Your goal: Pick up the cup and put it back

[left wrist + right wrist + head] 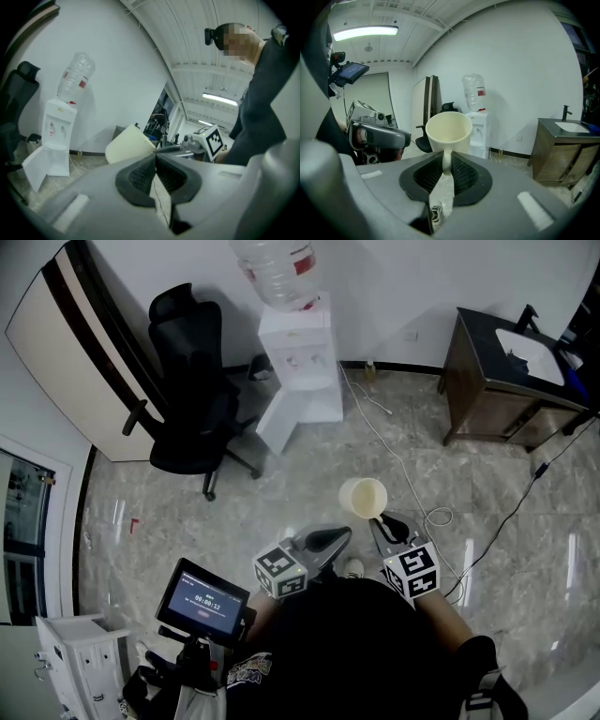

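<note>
A cream cup [364,498] hangs in the air above the floor, mouth tilted up and away from me. My right gripper [378,519] is shut on its handle; in the right gripper view the cup [449,128] stands just past the jaws, with the handle [446,159] pinched between the ribbed pads. My left gripper [340,534] sits beside it on the left, shut with nothing in it. In the left gripper view its jaws [156,157] meet at the tips, and the cup [129,143] shows just beyond them.
A white water dispenser [300,352] with a bottle on top stands by the far wall. A black office chair [192,409] is to its left and a dark sink cabinet [511,381] at the right. Cables [412,486] cross the marble floor. A small screen [204,594] is at my lower left.
</note>
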### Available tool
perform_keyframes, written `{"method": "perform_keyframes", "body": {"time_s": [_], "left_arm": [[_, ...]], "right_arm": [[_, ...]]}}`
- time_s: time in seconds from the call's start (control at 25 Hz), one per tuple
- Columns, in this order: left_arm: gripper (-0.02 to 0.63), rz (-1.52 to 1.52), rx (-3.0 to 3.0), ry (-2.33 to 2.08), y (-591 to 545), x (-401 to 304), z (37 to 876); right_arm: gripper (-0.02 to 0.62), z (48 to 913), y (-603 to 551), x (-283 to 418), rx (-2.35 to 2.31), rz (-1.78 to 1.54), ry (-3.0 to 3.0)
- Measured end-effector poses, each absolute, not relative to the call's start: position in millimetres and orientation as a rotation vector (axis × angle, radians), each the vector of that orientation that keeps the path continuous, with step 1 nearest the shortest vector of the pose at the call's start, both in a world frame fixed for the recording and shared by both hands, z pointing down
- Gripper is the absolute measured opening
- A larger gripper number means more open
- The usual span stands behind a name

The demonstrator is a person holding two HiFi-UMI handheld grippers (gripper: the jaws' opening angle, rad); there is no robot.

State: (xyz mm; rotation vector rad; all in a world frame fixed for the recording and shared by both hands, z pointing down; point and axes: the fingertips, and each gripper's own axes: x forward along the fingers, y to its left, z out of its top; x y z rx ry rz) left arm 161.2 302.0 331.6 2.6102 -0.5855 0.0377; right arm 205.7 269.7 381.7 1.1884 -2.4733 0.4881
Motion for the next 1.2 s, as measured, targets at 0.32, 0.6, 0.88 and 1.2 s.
{"method": "perform_keyframes", "body": {"time_s": [0.32,0.6,0.88,1.2], "left_arm": [[0.003,0.018,2.575,-0.592,251.1,155.7,342.0],[0.003,-0.049,2.573,-0.533,153.1,169.4,342.4],[0.003,-0.109,2.564,-0.544,51.6,159.9,331.1],[0.003,-0.100,2.491,-0.712,1.2,137.3,349.6]], "right_arm": [[0.055,391.2,220.2,217.9,1.247,0.528,-2.421],[0.055,384.6,138.3,232.8,1.281,0.517,-2.353],[0.055,370.1,34.8,221.1,1.275,0.473,-2.357],[0.055,377.4,-39.9,207.2,1.158,0.468,-2.415]]}}
